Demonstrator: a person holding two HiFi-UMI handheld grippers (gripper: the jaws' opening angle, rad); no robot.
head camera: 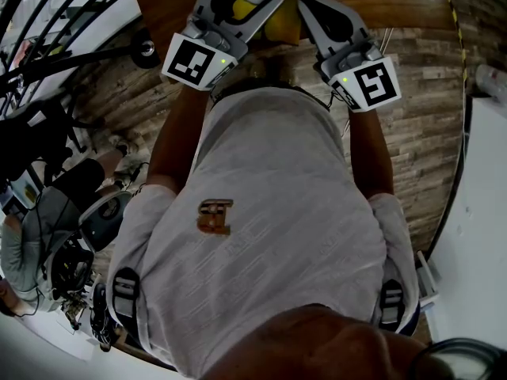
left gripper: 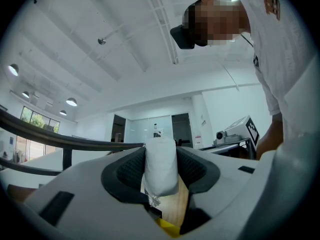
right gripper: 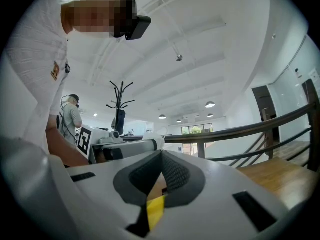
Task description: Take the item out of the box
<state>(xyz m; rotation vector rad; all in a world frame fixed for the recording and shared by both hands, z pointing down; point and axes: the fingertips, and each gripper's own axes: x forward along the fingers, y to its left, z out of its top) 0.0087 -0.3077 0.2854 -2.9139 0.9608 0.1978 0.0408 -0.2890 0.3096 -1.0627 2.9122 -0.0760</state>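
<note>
Left claw [left gripper: 160, 151]: I grip a white pouch [left gripper: 161, 170] between my pads.
Right claw [right gripper: 161, 156]: my pads pressed together; yellow thing [right gripper: 155, 210] behind them.

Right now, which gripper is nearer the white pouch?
Left. The left gripper is clamped on the white pouch; the right gripper, jaws together, sits off to its side.

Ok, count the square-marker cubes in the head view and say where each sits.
2. One marker cube rides the left gripper at upper left; the other cube rides the right gripper at upper right. None looks hidden.
</note>
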